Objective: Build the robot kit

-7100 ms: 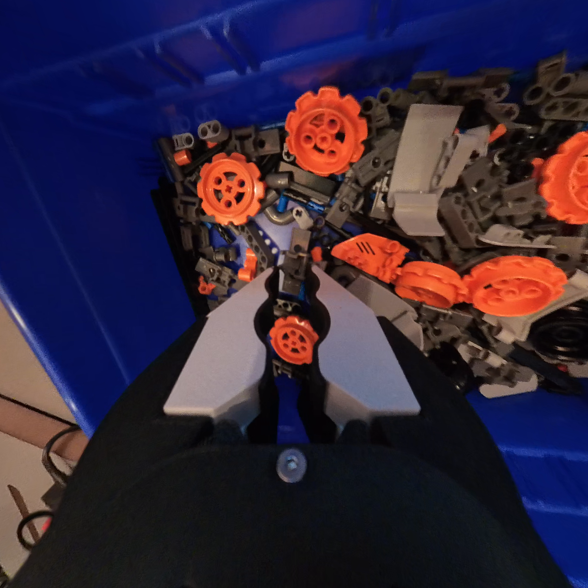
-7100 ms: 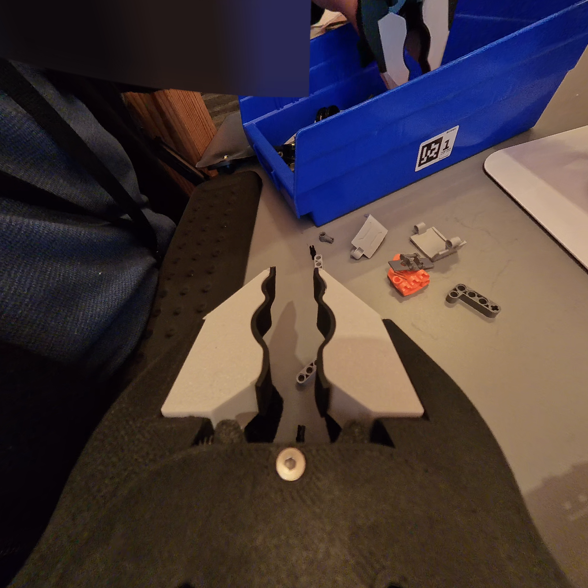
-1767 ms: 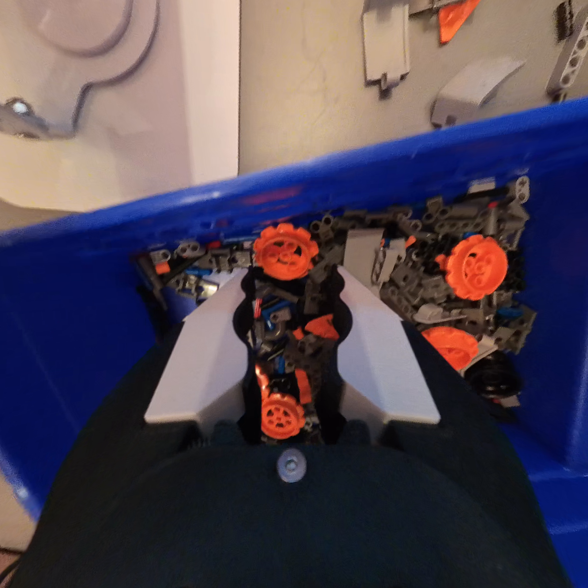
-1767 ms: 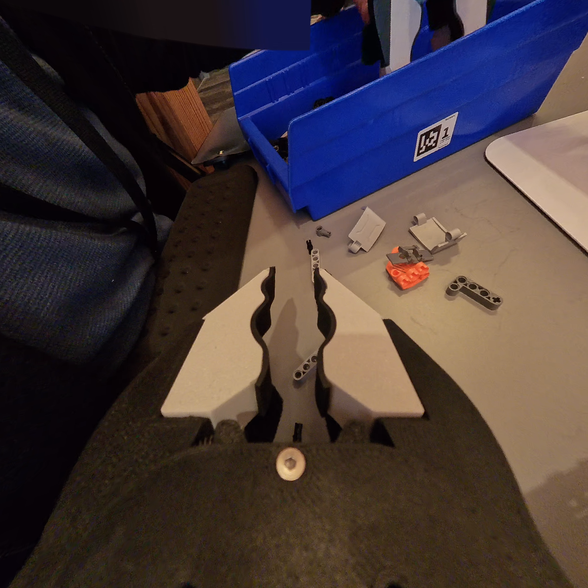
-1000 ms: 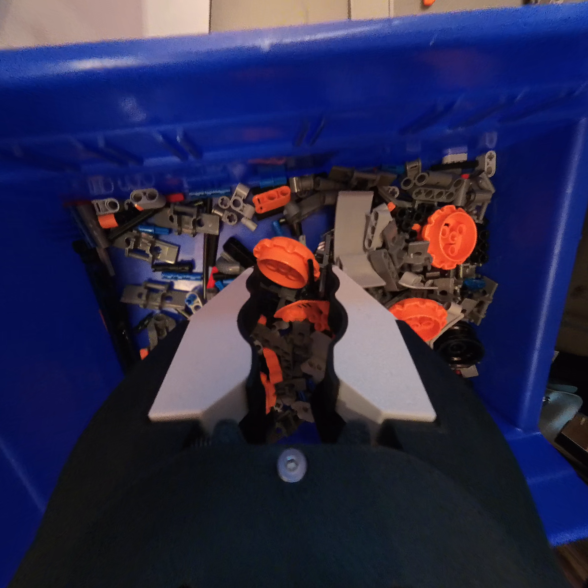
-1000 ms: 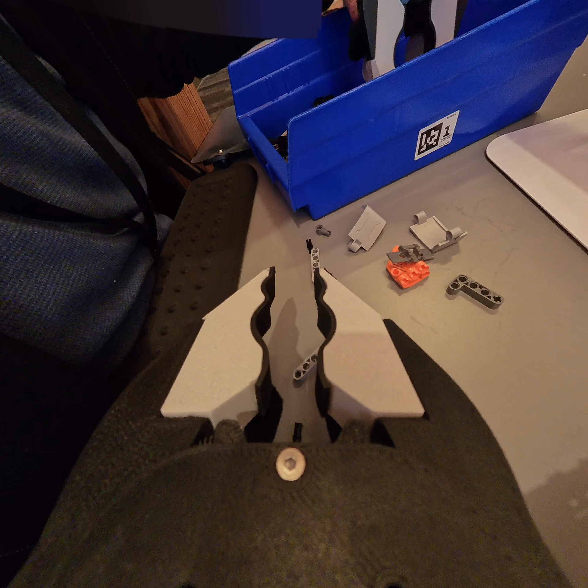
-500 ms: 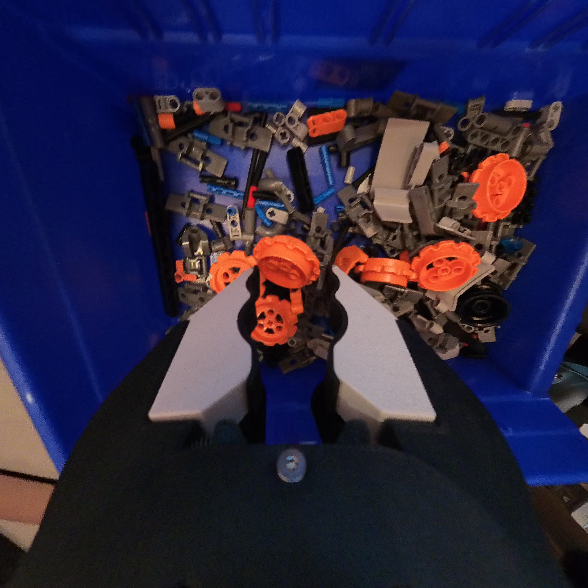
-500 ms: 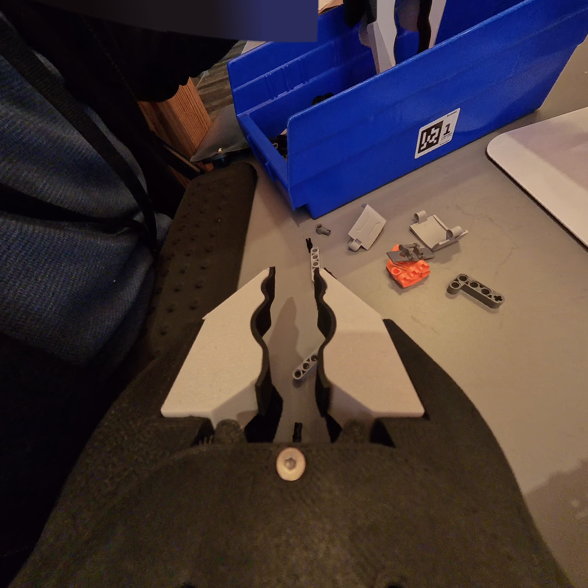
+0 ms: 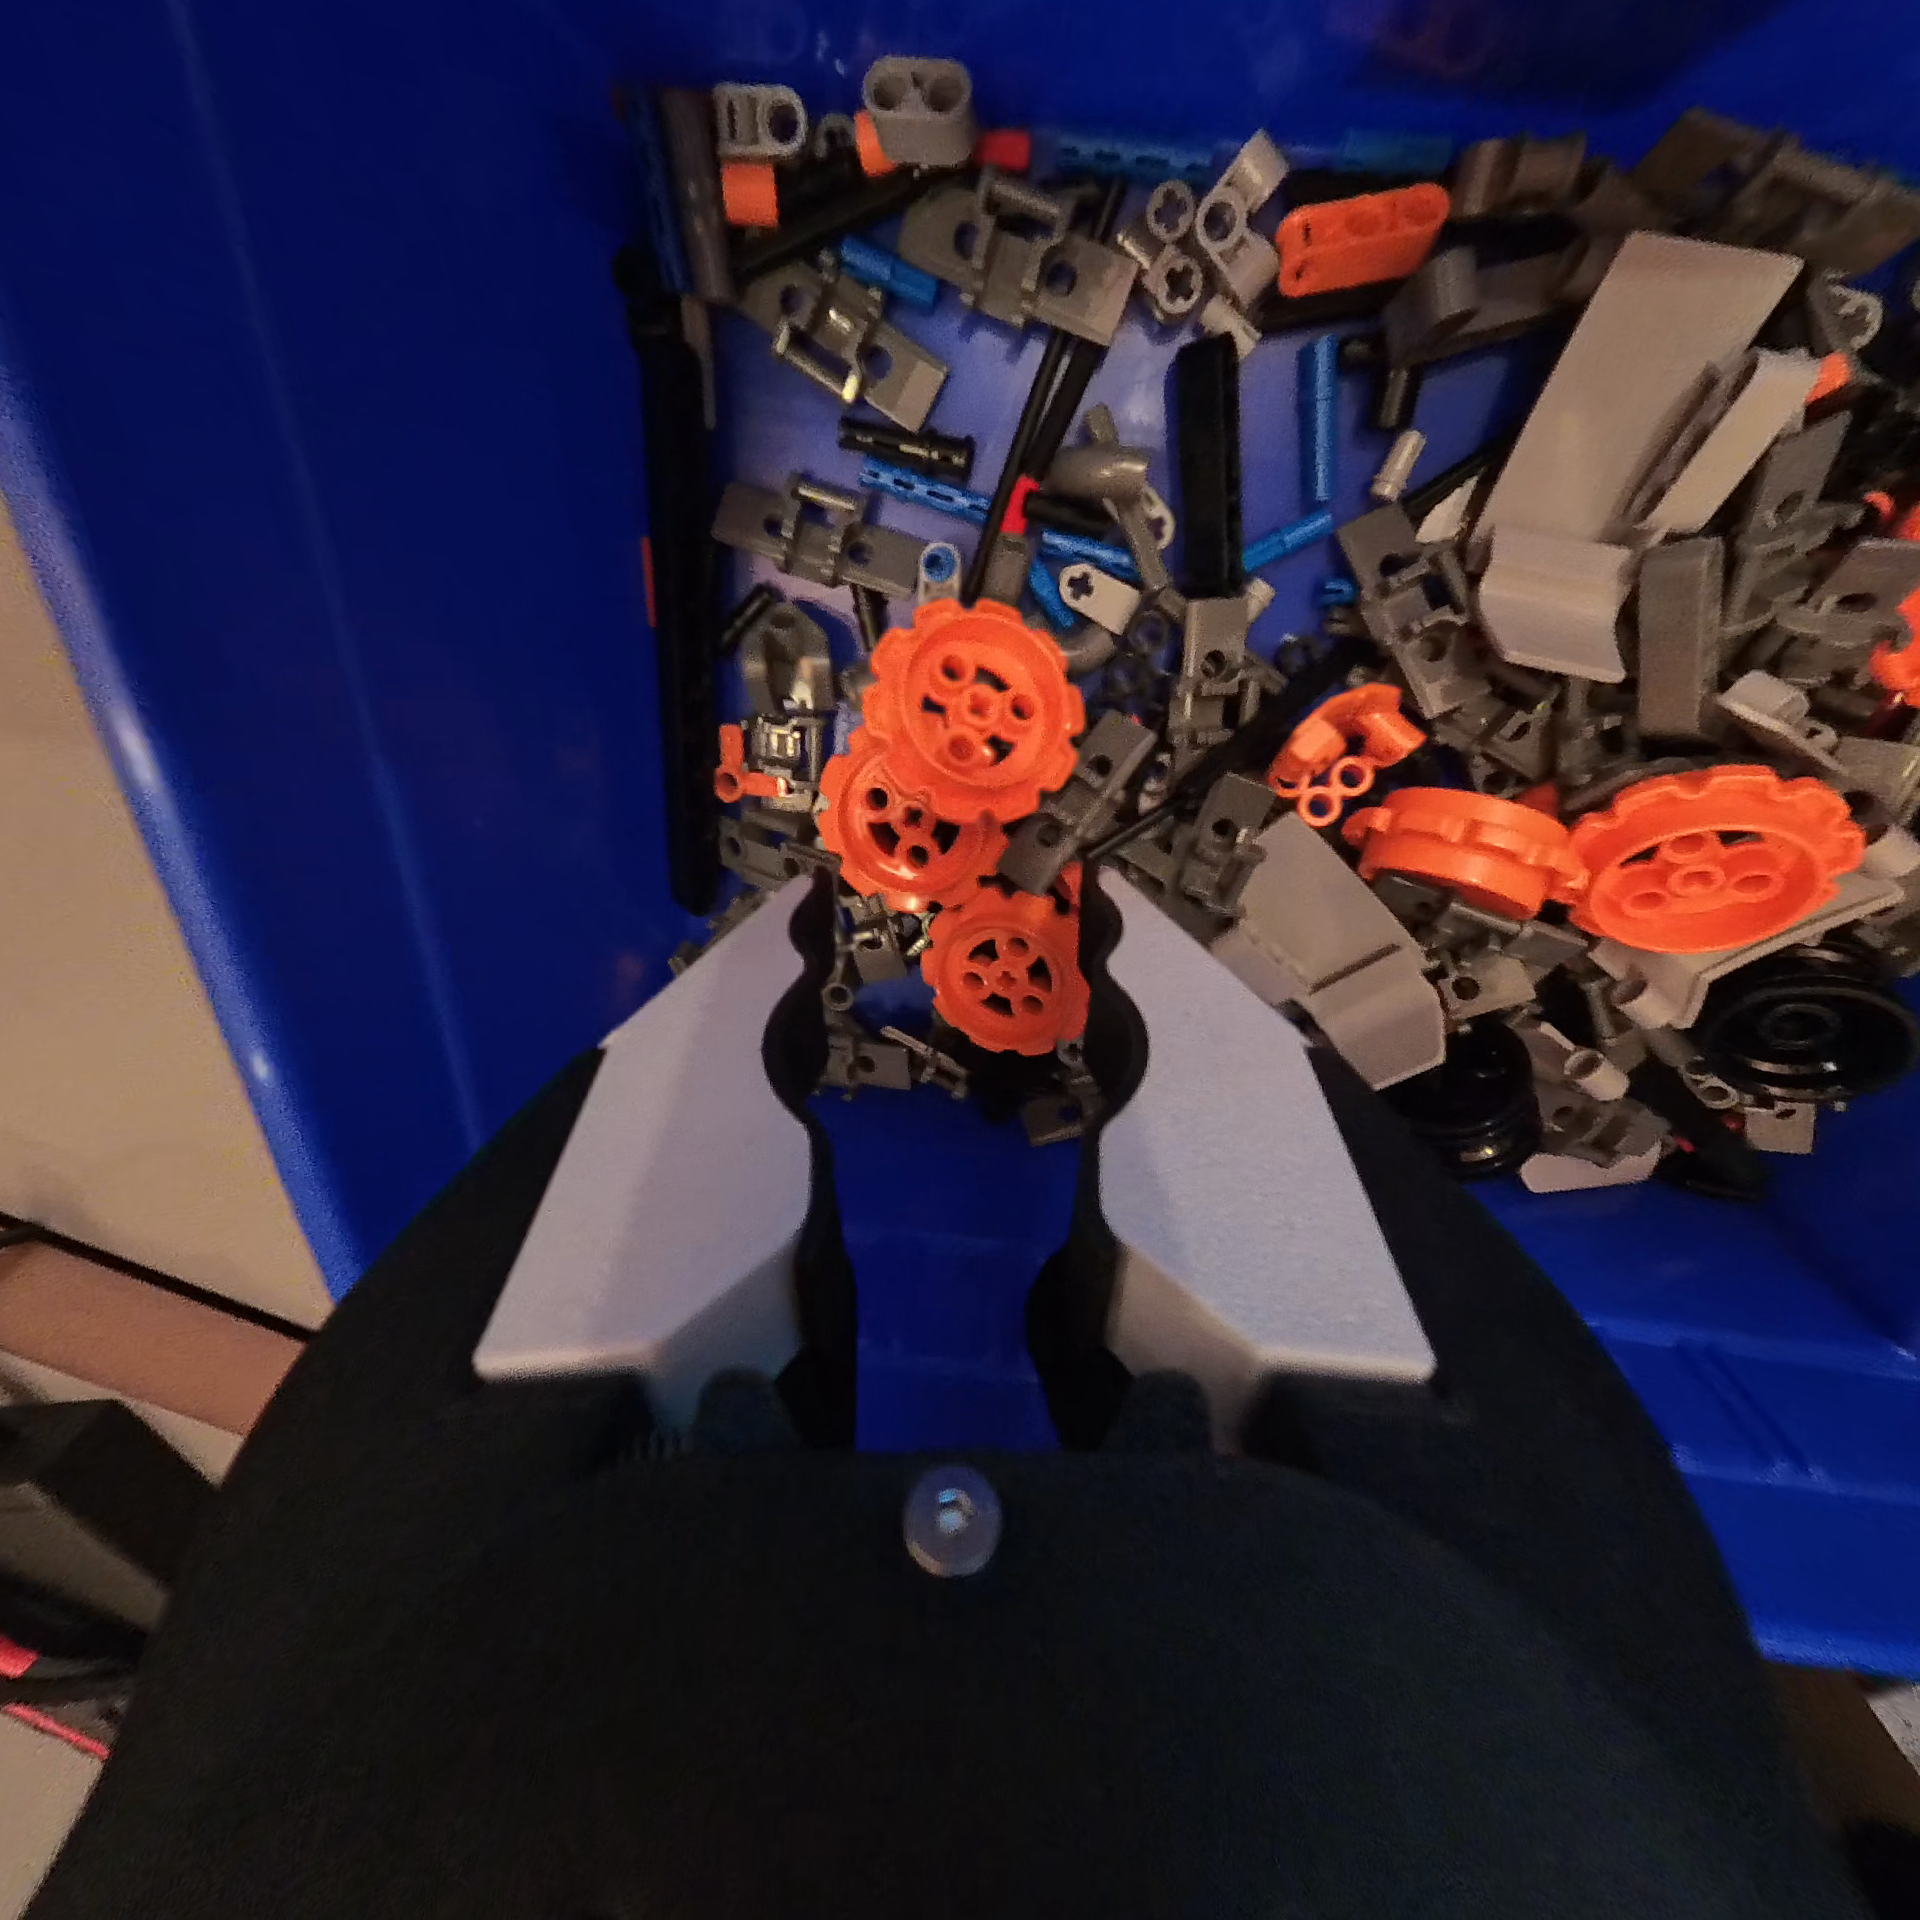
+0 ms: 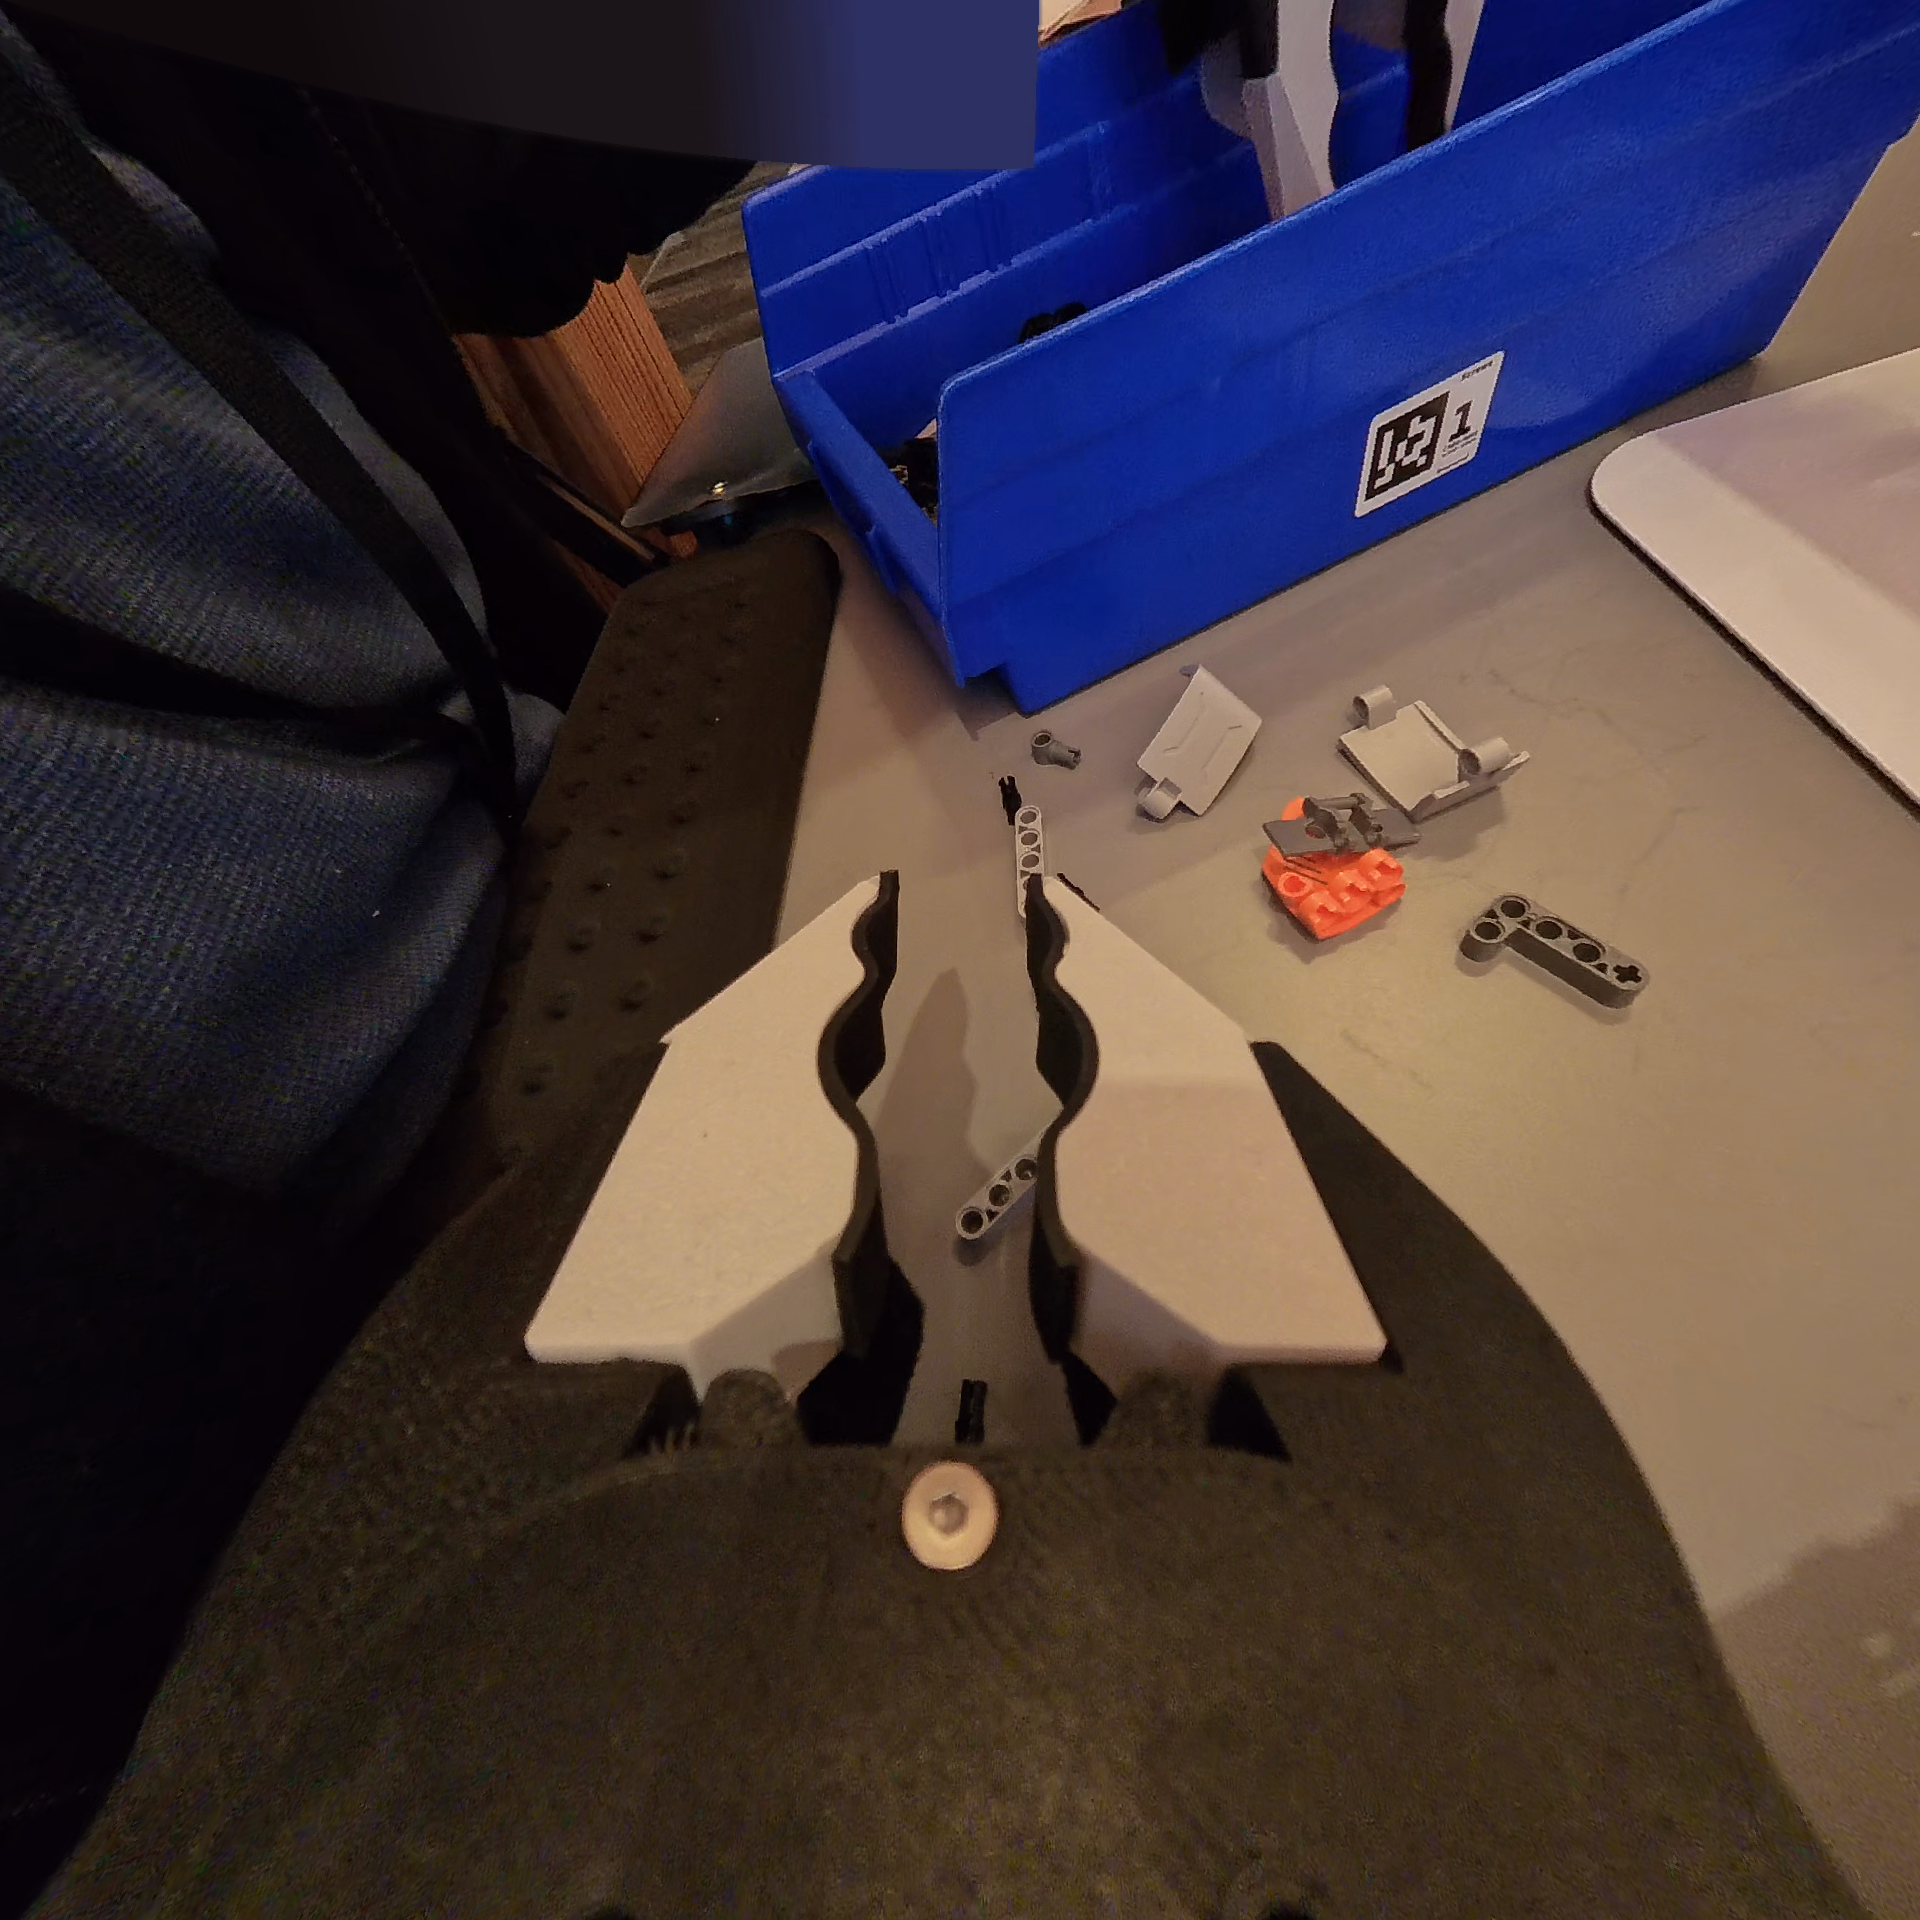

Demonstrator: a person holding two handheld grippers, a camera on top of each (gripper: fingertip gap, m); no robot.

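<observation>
The left hand-held gripper [image 9: 956,883] is hovering wide open inside the blue bin [image 9: 416,520], holding nothing, a small orange wheel [image 9: 1006,971] lying between its fingertips; the right hand-held gripper [image 10: 961,894] is resting narrowly open and empty over the table [image 10: 1558,1195], a grey beam [image 10: 997,1195] lying loose between its fingers, seven or so parts already lying just ahead

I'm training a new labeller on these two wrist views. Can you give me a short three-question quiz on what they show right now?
1. True or false: the left gripper is clamped shut on a black tyre.
2. Multiple choice: the small orange wheel between the left gripper's fingers lies A) on the grey table, B) inside the blue bin, C) on the white mat.
3. Fill in: the right gripper hovers open over the grey ____, above a small grey beam.

Key:
1. False: its jaws are open, and the black tyre lies off to the right.
2. B
3. table
</observation>
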